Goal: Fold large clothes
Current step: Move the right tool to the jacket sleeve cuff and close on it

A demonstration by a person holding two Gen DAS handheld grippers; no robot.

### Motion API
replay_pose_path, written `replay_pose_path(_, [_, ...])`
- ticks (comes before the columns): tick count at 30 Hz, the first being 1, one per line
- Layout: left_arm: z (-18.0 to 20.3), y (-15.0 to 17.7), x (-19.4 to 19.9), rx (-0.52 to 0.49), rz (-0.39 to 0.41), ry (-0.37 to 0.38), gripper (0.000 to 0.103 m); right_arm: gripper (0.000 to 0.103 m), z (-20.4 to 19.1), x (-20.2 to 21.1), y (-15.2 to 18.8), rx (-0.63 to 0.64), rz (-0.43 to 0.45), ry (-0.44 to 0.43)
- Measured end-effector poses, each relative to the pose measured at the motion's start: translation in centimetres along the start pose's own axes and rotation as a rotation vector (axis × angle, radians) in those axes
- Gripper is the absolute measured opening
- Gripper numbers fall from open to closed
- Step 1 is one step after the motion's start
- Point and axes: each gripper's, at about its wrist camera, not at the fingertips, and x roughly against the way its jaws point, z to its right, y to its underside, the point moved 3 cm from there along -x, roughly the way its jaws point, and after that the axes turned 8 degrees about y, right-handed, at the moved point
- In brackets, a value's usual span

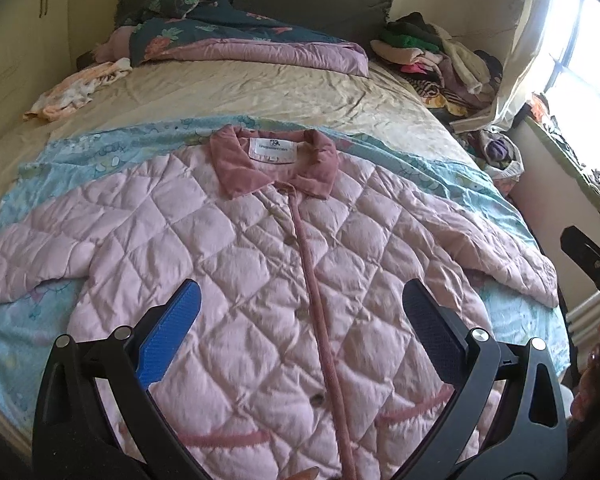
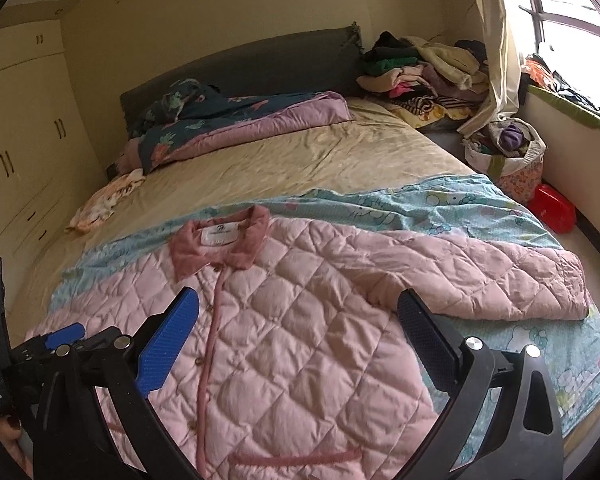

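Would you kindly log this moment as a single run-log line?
stage: pre-fold | pink quilted jacket: flat on bed, buttoned, sleeves spread | left tongs: open, above jacket | right tongs: open, above jacket | held: nothing

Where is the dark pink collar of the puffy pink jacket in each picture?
Left wrist view: the dark pink corduroy collar sits upper middle, above both fingers.
Right wrist view: it sits left of middle, above the blue finger.
Shared landmark: the white neck label inside the collar.
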Motion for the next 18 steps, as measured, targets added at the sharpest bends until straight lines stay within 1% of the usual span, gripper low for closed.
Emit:
replay_pose_path(4, [0.1,-1.0,-1.4,0.008,-0.007,0.001,0.095,0.099,1.3,-1.8,-0.9,-0.029,-0.005,0.026])
replay_pose_path(6, [0.3,-1.5,-2.3,0.015,-0.011,0.013,0.095,0.099,2.1,-2.7,-1.2,-0.05,-0.013,0.034])
replay_pose_path(10, [0.6,-2.1,-4.4,0.016,-0.028,0.023,0.095,0.099,4.6,-4.9,-1.6,-0.099,-0.021,0.086])
replay_pose_path(13, [1.0,-2.4,-5.6,0.004,-0.037,0.01,0.095,0.099,6.6,-6.4,-1.5,-0.127,-0.026,0.138])
replay_pose_path(18, [1.8,-2.7,-7.8,-0.006,-0.055,0.014,0.095,0.099,10.2,-8.5,-0.9,-0.187,-0.053,0.188])
